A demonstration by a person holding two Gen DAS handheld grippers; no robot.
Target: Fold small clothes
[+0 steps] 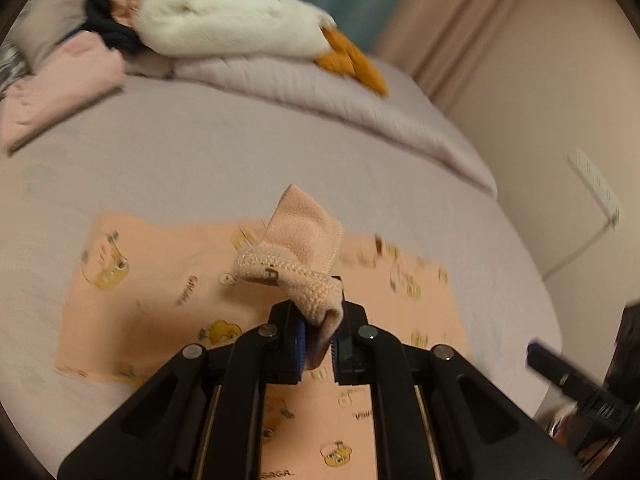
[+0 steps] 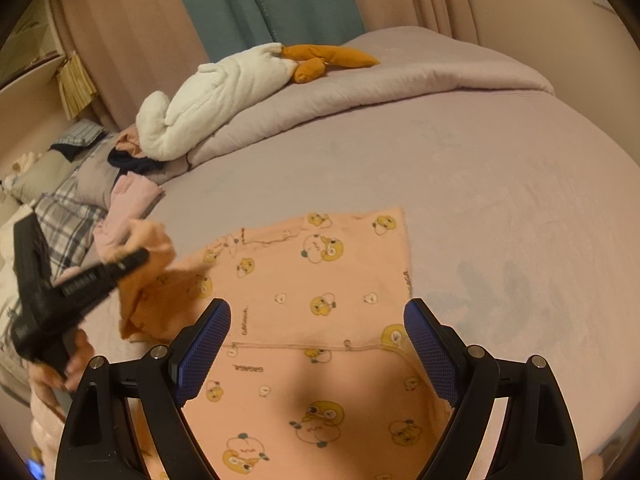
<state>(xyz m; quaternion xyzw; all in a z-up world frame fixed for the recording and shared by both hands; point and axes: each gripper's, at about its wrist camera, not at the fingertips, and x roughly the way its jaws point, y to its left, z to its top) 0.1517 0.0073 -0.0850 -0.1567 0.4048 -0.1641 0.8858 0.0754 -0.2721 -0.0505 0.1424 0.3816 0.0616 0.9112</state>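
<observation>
Lying on the bed point(image 2: 480, 168), the peach garment point(image 2: 320, 280) with duck prints is spread mostly flat near the bed's front edge; its lower part is cut off by the frame and partly covered by gripper bodies in both views. The left hand-held gripper point(image 1: 319, 344) is clamped on a ribbed cuff point(image 1: 296, 276) of that garment, lifted clear of the flat fabric; the cloth between its pads hides how far the jaws close. In the right wrist view this gripper is blurred and the cuff reads only as a bunched peach lump. The right hand-held gripper point(image 2: 317, 344) hangs over the garment with jaws wide and nothing between them. Beyond the garment, at the far side of the bed, a white plush goose point(image 2: 216, 92) lies on a folded quilt point(image 2: 360, 92). Left of the goose, a pile of clothes point(image 2: 132, 160) is too dim to sort.
</observation>
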